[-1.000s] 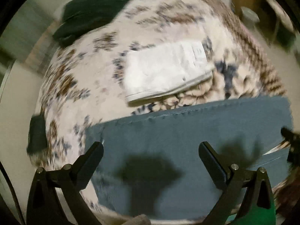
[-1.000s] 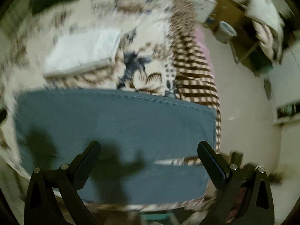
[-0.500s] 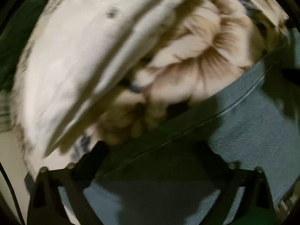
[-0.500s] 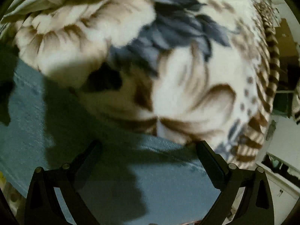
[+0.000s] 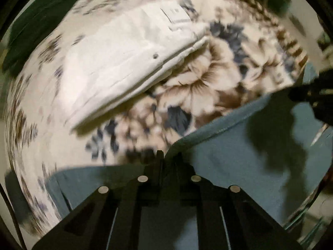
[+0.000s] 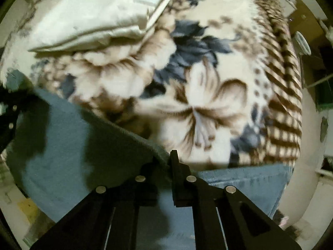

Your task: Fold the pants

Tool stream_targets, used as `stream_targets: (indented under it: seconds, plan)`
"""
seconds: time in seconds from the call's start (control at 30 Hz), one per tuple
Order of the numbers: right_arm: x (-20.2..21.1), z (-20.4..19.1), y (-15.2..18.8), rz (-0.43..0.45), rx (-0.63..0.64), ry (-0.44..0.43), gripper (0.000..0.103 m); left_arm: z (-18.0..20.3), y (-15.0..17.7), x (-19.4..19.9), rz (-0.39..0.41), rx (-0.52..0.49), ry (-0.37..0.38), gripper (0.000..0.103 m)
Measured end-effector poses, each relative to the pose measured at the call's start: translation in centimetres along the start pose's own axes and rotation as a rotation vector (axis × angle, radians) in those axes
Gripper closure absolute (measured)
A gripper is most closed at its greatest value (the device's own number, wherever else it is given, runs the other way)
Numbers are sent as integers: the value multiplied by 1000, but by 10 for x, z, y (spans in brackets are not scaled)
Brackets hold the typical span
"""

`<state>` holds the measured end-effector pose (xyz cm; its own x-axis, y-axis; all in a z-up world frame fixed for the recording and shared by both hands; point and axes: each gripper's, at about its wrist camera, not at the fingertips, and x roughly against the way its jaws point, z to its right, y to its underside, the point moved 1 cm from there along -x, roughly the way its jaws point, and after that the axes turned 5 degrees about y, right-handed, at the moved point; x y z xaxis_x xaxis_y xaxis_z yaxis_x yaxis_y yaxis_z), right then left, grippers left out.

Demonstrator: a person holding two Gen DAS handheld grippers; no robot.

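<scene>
The blue denim pants lie folded on a flowered blanket. My left gripper is shut on the far edge of the top layer and lifts it off the layer below. My right gripper is shut on the same edge of the pants further right, also raised. The right gripper shows at the right edge of the left wrist view; the left gripper shows at the left edge of the right wrist view.
Folded white pants lie on the blanket beyond the denim, also in the right wrist view. A dark green garment lies at the far left. The blanket's striped border drops to the floor on the right.
Both grippers were open above the denim a second ago. They came down onto its far edge, shut on it, and now hold that edge lifted.
</scene>
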<state>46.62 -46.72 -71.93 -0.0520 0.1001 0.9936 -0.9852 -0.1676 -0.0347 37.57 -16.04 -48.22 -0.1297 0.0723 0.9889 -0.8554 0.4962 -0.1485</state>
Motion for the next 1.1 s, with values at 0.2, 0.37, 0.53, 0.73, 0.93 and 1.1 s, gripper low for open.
stream_targets:
  seconds: [0.2, 0.37, 0.53, 0.73, 0.93, 1.1]
  plan:
    - [28, -34, 76, 63, 16, 33, 95, 54, 74, 14, 1, 238, 38, 96]
    - [8, -83, 145, -23, 35, 39, 95, 88, 128, -31, -113, 317, 72, 96]
    - [-33, -94, 176, -114, 34, 43, 94, 97, 142, -56, -162, 314, 59, 89]
    - [-12, -66, 203, -158, -144, -169, 21, 77, 167, -14, -149, 496, 209, 6]
    - [23, 1, 246, -120, -556, -307, 8, 53, 179, -5, -115, 585, 128, 3]
    - [2, 88, 251, -63, -944, -226, 8, 47, 155, -33, -105, 563, 15, 3]
